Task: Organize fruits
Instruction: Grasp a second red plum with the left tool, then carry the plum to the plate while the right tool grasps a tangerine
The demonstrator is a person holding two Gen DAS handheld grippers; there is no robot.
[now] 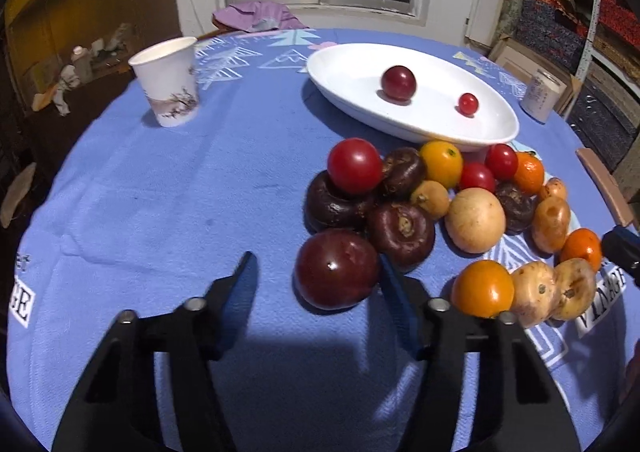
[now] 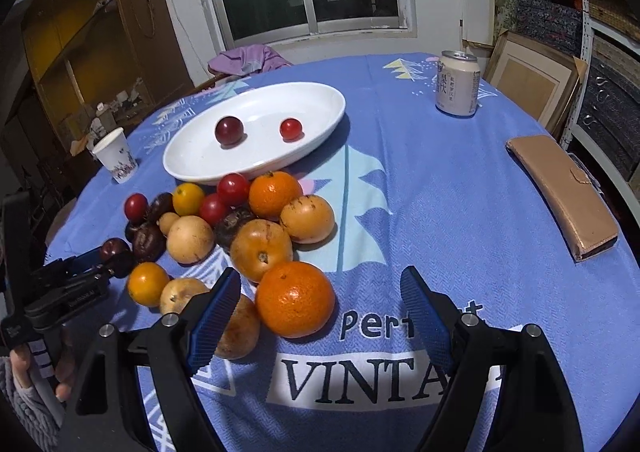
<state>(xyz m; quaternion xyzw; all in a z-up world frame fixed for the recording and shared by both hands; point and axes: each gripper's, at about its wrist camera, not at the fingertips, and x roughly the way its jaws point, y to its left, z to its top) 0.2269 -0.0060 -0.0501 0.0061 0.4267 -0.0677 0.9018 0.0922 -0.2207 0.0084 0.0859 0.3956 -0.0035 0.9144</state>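
Lower centre of the left view, the left gripper (image 1: 316,272) has spread fingers flanking a dark plum (image 1: 336,269) on the tabletop (image 1: 160,212); closing seems next, then the white dish (image 1: 412,128). Right gripper (image 2: 320,292) waits open by an orange (image 2: 295,298).

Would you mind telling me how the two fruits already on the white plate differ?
The plum is clearly larger than the cherry tomato. The plum is dark purplish red; the cherry tomato is bright red. In the right wrist view, the plum lies left, the cherry tomato right. Both are round, glossy, and apart on the plate.
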